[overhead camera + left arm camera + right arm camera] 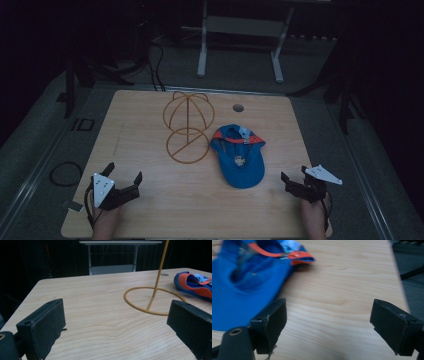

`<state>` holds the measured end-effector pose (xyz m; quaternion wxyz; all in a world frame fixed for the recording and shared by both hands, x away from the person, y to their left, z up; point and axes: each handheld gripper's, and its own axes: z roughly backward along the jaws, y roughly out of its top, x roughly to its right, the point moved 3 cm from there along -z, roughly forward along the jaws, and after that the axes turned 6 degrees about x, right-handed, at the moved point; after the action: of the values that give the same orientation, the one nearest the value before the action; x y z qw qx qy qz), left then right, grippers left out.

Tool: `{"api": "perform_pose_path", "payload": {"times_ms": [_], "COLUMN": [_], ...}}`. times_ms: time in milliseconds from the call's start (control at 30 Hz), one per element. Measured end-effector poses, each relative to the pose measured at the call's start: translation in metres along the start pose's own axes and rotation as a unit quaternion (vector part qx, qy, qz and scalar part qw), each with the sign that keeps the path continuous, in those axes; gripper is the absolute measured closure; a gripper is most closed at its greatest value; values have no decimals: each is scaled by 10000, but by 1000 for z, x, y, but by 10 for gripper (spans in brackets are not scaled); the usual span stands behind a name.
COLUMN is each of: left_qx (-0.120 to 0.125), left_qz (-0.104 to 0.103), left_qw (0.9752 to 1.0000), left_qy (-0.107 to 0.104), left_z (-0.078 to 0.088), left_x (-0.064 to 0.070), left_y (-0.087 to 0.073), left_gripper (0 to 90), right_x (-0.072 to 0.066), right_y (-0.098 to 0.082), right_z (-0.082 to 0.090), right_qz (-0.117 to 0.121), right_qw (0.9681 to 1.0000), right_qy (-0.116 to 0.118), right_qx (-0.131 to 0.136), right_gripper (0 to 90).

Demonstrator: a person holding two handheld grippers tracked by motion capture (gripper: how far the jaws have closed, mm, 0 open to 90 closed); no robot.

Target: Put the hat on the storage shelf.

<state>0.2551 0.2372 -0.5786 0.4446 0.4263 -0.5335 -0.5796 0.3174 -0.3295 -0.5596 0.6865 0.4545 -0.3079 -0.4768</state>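
A blue cap (pixel 238 155) with orange trim lies upside down near the middle of the wooden table (pixel 150 125); it also appears in the left gripper view (pixel 195 285) and the right gripper view (pixel 249 277). Left of it stands a yellow wire hat stand (pixel 187 127), its ring base and stem showing close up (pixel 152 301). My left gripper (pixel 123 175) rests at the near left, open and empty (pixel 117 327). My right gripper (pixel 295 175) sits at the near right, beside the cap's brim, open with nothing between its jaws (pixel 329 322).
A small round hole (pixel 238 107) marks the table's far side. Beyond the table stands a white metal frame (pixel 240 45). Cables (pixel 65 172) lie on the dark floor at the left. The table's right edge (pixel 397 272) runs close to my right gripper.
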Motion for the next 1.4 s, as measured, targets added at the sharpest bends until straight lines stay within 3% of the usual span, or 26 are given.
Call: {"api": "perform_pose_path", "payload": {"times_ms": [67,133,300,433,567,700,733,767,800,933,967,1067,1167,1233,1333,1400], "left_qx": [-108,-246,-293,-553,-644,-834,-853,-865,-892,-942,-938,-967,-998,-1006,-1019,-1056], "left_qz": [-35,32,200,325,359,388,321,286,228,49,64,101,107,102,107,103], "left_qw": [9999,9997,9993,9978,9970,9944,9944,9939,9934,9918,9911,9896,9889,9888,9891,9890], "left_qy": [-25,-16,-140,-159,-234,-520,-526,-621,-684,-860,-937,-1062,-1099,-1096,-1057,-1029], "left_z": [0,-1,-3,-2,-1,-3,-3,-3,-3,-4,-4,-5,-5,-5,-6,-6], "left_x": [0,1,2,5,9,14,16,17,19,25,26,28,29,29,28,27], "left_y": [-1,-1,-1,1,6,3,3,3,3,2,2,2,1,2,2,1], "left_gripper": [22,22,22,23,22,22,22,22,22,22,22,22,22,22,22,22], "right_x": [-4,-5,-10,-14,-21,-26,-30,-30,-34,-39,-42,-47,-57,-59,-69,-71], "right_y": [12,17,39,55,74,85,92,92,99,107,111,115,119,120,119,117], "right_z": [-5,-7,-17,-29,-48,-62,-72,-72,-83,-99,-110,-122,-146,-151,-175,-180], "right_qz": [68,139,290,507,532,369,423,423,535,565,603,693,806,802,785,828], "right_qw": [9997,9995,9980,9940,9915,9895,9884,9884,9874,9867,9862,9851,9830,9825,9809,9802], "right_qy": [205,224,496,801,1042,1292,1350,1350,1383,1411,1397,1381,1365,1370,1327,1280], "right_qx": [-122,-155,-246,-551,-560,-530,-555,-555,-554,-584,-651,-760,-931,-973,-1184,-1266], "right_gripper": [132,131,126,125,128,153,157,157,223,244,244,244,245,245,243,243]}}
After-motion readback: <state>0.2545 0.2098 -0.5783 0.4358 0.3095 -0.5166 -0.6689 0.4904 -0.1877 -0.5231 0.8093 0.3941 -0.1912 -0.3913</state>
